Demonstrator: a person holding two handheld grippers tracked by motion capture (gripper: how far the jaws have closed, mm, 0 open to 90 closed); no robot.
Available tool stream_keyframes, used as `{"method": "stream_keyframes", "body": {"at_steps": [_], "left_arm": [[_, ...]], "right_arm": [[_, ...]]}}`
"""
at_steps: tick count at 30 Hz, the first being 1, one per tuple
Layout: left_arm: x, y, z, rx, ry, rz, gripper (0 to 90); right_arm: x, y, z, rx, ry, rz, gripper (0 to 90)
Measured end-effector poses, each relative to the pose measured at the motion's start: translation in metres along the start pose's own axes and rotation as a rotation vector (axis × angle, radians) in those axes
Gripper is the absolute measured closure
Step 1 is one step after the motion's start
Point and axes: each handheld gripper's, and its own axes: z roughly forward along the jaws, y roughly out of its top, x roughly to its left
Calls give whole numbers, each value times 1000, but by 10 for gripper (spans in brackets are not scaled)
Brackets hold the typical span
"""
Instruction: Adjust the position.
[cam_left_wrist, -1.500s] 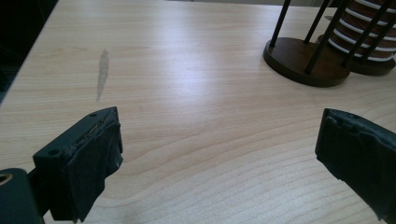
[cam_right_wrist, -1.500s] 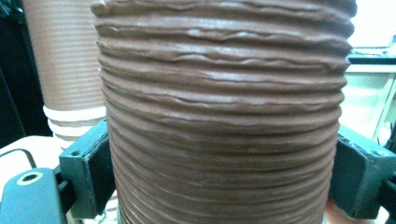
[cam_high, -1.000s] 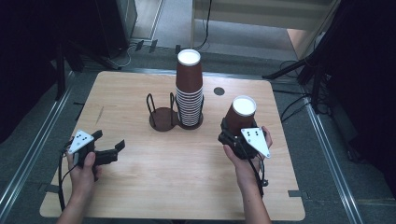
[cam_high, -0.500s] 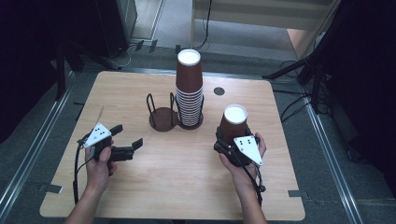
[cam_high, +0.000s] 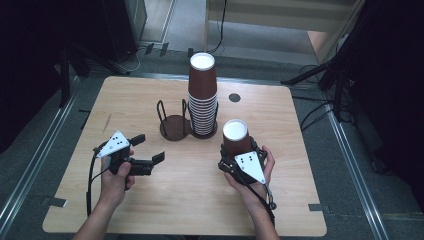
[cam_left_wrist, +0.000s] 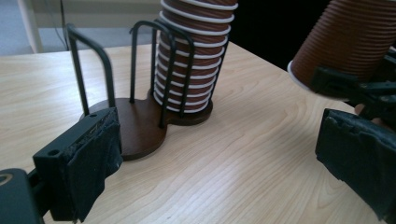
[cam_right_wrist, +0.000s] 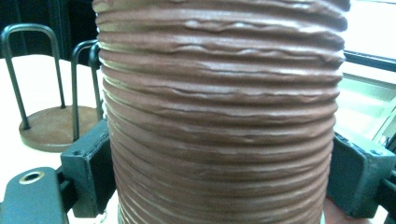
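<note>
A wooden table (cam_high: 150, 210) carries, toward its far middle, a tall stack of ribbed brown cups (cam_high: 202, 97) standing inverted in the right ring of a dark two-ring wire holder (cam_high: 174, 125), whose left ring is empty. Near and right, the right gripper (cam_high: 235, 162) clamps a single upside-down brown cup (cam_high: 236, 137) between its jaws. Near and left, the left gripper (cam_high: 147, 150) hovers above the tabletop with its jaws spread wide, holding nothing.
</note>
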Motion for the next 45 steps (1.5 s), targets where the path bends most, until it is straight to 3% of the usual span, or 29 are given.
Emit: {"method": "stream_keyframes", "body": {"at_steps": [6, 18, 24, 27, 28, 34, 42, 45], "left_arm": [[-7, 6, 3, 5, 7, 12, 12], [-28, 15, 7, 24, -51, 59, 13], [-37, 14, 14, 74, -82, 90, 23], [-40, 14, 16, 93, -97, 88, 64], [-42, 13, 17, 104, -103, 91, 64], [-50, 11, 23, 148, -149, 104, 65], [-55, 8, 26, 178, -154, 137, 79], [-57, 8, 27, 184, -162, 142, 94]], "right_arm": [[15, -2, 0, 7, 27, -42, 118], [49, -12, 0, 20, 84, -157, 116], [66, -16, -2, 14, 112, -236, 115], [71, -18, -3, 10, 119, -259, 115], [75, -19, -3, 4, 126, -289, 115], [84, -22, -5, -10, 147, -349, 114], [92, -25, -8, -31, 174, -406, 111], [93, -25, -8, -42, 186, -406, 110]]}}
